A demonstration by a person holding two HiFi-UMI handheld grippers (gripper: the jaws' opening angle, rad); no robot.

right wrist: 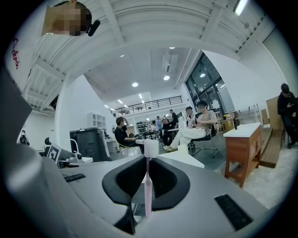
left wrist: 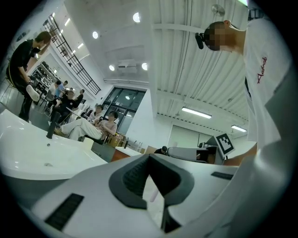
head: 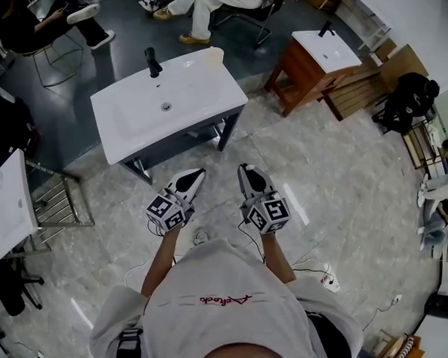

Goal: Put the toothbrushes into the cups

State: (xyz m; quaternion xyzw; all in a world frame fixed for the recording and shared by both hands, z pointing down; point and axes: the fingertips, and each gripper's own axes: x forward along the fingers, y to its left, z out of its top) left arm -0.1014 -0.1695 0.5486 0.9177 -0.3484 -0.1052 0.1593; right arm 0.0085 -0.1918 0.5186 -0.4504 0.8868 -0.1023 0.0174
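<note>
In the right gripper view a pink toothbrush (right wrist: 147, 186) with white bristles stands upright between the jaws of my right gripper (right wrist: 148, 162), which is shut on it. My left gripper (left wrist: 149, 158) has its jaws together, and a pale pink toothbrush handle (left wrist: 153, 195) shows in the gap behind the tips. In the head view both grippers, left (head: 193, 178) and right (head: 245, 172), are held level, side by side, just short of a white sink vanity (head: 205, 86). A cream cup (head: 214, 57) stands on the sink's far right corner, away from both grippers. The same cup (left wrist: 88, 142) (right wrist: 182, 149) shows in each gripper view.
A black faucet (head: 152, 62) rises at the sink's back edge. A wooden vanity (head: 316, 60) with a white top stands to the right, a metal rack (head: 54, 202) to the left. People sit beyond the sink. Cables (head: 320, 273) lie on the floor by my feet.
</note>
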